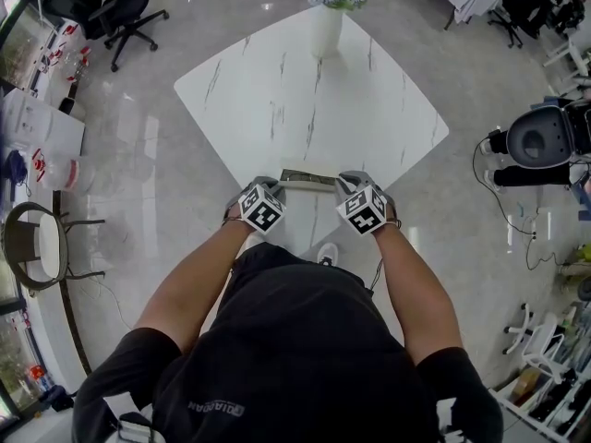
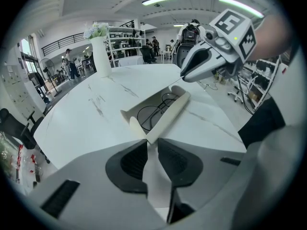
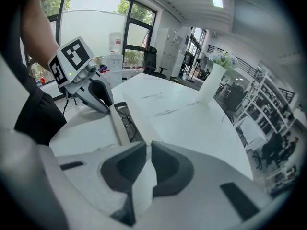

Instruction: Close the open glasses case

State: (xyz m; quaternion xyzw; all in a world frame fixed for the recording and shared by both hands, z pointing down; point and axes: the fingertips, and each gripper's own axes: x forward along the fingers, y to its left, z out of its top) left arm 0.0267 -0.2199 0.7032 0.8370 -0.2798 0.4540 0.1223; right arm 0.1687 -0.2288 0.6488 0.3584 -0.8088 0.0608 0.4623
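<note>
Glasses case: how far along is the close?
Done: both ends are gripped. The left gripper and the right gripper each pinch the near flap. In hand: folding that flap over. Left: the glasses case is open, with the glasses showing inside.

Both bare forearms reach forward and a little inward. The left gripper [image 2: 151, 143] and the right gripper [image 3: 146, 147] point forward and down, near each other. Each has its jaws pinched on one end of the glasses case [image 1: 307, 176].
</note>
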